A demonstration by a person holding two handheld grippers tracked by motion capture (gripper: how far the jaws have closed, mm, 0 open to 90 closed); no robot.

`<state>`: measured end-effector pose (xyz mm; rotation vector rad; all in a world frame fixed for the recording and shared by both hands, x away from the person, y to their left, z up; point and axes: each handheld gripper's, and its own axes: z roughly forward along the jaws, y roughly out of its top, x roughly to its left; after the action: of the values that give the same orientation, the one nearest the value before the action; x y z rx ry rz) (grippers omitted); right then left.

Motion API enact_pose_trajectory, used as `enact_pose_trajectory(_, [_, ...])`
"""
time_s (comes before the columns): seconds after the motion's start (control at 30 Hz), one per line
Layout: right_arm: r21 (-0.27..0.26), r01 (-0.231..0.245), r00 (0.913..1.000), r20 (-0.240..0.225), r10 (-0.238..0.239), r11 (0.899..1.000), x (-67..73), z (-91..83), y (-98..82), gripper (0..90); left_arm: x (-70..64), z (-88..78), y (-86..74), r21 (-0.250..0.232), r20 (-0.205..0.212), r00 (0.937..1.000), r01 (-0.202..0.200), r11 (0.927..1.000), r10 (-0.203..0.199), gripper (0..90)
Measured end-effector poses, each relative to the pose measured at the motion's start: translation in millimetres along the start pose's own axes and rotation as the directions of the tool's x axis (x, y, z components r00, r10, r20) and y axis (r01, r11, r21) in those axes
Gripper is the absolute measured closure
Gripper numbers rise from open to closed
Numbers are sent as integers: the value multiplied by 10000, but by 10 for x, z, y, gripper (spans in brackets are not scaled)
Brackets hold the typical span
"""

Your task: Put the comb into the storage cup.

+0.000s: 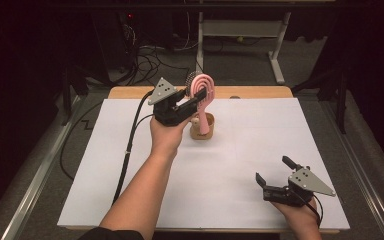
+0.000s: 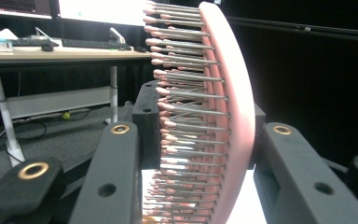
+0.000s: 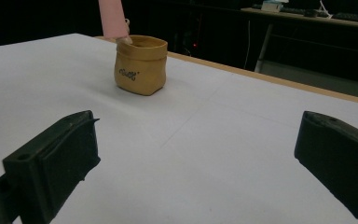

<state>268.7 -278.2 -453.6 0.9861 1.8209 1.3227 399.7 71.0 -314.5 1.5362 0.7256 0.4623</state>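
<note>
A pink hairbrush (image 1: 203, 92) stands upright, its handle reaching down into a small tan pouch-like cup (image 1: 202, 127) at the table's far middle. My left gripper (image 1: 192, 100) is shut on the brush's head, and in the left gripper view the bristles (image 2: 186, 116) and pink back (image 2: 235, 116) sit clamped between the two black jaws. The tan cup (image 3: 141, 64) stands ahead of my right gripper (image 3: 196, 158) with the pink handle (image 3: 113, 21) entering its left rim. My right gripper (image 1: 276, 172) rests open near the table's front right, nothing between its jaws.
A white sheet (image 1: 230, 160) covers the wooden table (image 1: 250, 92). Beyond the far edge are floor cables (image 1: 150, 60) and a white desk frame (image 1: 275, 45). A black cable (image 1: 127, 150) trails from the left gripper across the table's left side.
</note>
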Motion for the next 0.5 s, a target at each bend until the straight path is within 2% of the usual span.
enact_pose_trajectory(0.5, [-83, -105, 9999, 41, 106, 9999, 0, -11, 8, 2, -4, 79, 170, -57, -276, 9992, -275, 9996, 274, 638])
